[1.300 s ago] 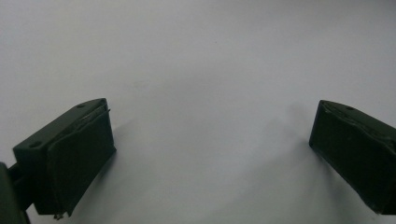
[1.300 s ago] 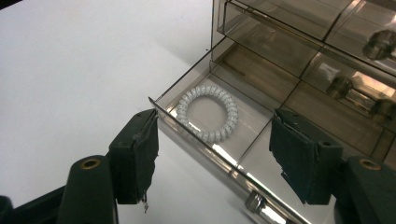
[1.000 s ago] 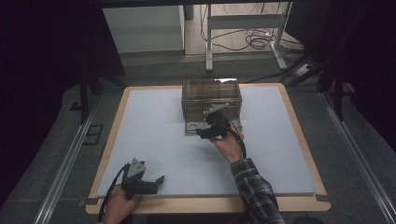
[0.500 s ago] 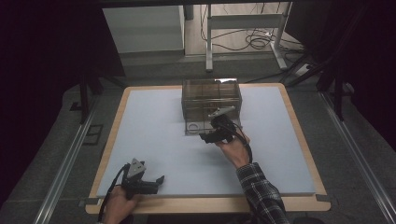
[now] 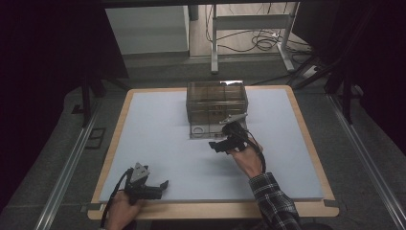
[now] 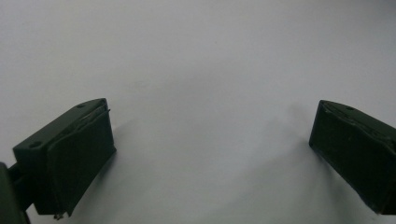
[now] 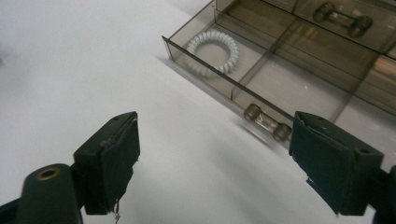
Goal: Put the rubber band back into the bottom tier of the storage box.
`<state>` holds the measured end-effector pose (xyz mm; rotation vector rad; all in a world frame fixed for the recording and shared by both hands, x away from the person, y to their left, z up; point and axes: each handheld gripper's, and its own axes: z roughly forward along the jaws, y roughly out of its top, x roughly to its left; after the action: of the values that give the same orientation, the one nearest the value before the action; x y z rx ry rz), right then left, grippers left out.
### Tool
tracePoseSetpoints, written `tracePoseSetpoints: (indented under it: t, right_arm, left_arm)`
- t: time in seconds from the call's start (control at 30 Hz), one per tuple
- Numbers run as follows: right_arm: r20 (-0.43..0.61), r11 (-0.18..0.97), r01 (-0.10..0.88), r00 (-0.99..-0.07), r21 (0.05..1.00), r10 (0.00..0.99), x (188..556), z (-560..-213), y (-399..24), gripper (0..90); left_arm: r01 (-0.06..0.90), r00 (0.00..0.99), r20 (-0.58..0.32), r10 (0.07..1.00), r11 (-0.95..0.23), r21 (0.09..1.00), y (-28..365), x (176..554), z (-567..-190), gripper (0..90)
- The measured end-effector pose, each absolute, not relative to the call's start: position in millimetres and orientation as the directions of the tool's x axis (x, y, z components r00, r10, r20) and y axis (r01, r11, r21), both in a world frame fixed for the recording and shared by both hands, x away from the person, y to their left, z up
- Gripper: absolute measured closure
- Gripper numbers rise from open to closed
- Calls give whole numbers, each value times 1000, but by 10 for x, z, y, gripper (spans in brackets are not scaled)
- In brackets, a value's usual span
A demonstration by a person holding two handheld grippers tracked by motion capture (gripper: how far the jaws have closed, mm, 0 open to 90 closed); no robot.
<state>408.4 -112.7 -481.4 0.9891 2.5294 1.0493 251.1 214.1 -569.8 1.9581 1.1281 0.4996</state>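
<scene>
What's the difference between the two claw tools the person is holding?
The right gripper hovers by the open drawer of the smoky organizer, which holds a coiled hair tie; the left gripper sits at the table's near edge, facing bare surface. The right is mid-table, the left far from the box. Both have black jaws, open and empty.

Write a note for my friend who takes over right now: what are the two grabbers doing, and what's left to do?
Left gripper: open, holding nothing, resting at the near left of the table.
Right gripper: open, holding nothing, just in front of the pulled-out drawer.
The drawer belongs to the smoky clear drawer box at the table's far middle. A white spiral hair tie lies in its left compartment; the handle is nearest the right jaw.
Done: drawer open. Left, probably: take out the hair tie or push the drawer shut.
</scene>
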Motion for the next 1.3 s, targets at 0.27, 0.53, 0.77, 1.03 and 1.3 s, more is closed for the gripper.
tracePoseSetpoints:
  t: [0.27,0.53,0.77,1.03,1.3]
  right_arm:
    - [37,523,503,-744,688,667,3999,-4824,-1256,121]
    - [29,533,507,-742,677,670,3911,-4853,-1387,105]
    - [32,528,516,-735,674,677,3833,-4875,-1508,102]
    - [37,525,528,-728,667,684,3749,-4879,-1640,99]
    - [37,530,538,-724,656,688,3663,-4892,-1740,97]
  left_arm:
    - [533,523,-53,851,-278,799,2141,2511,-5698,0]
    - [533,523,-53,851,-279,799,2141,2511,-5698,0]
    - [533,523,-52,850,-279,799,2141,2511,-5698,0]
    - [533,523,-52,850,-279,799,2142,2512,-5698,0]
    - [533,523,-52,850,-279,799,2142,2511,-5698,0]
